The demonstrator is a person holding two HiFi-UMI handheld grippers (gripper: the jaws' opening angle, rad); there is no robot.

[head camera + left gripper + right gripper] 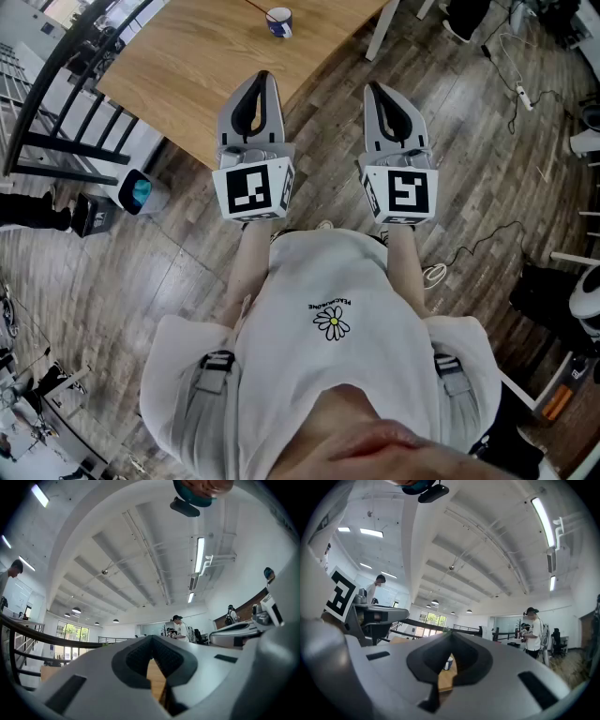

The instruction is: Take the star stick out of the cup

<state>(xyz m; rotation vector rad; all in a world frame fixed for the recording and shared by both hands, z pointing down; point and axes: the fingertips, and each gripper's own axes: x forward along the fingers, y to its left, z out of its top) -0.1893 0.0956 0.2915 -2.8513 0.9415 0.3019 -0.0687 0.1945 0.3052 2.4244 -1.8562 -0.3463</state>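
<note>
Both grippers: left gripper, right gripper closed, empty.
Risk: closed approach could topple small blue-and-white cup on pale wooden surface.

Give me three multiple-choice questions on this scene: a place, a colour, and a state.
1. Where is the cup? A floor; B wooden table; C chair.
2. The person's shirt is: A red; B black; C white.
3. The left tongs and right tongs are: A shut, empty; B wide open; C gripping a stick.
Answers: B, the cup stands on the tabletop, ahead of both tongs; C, the head view shows white cloth; A, each gripper view shows tips meeting with nothing between.
</note>
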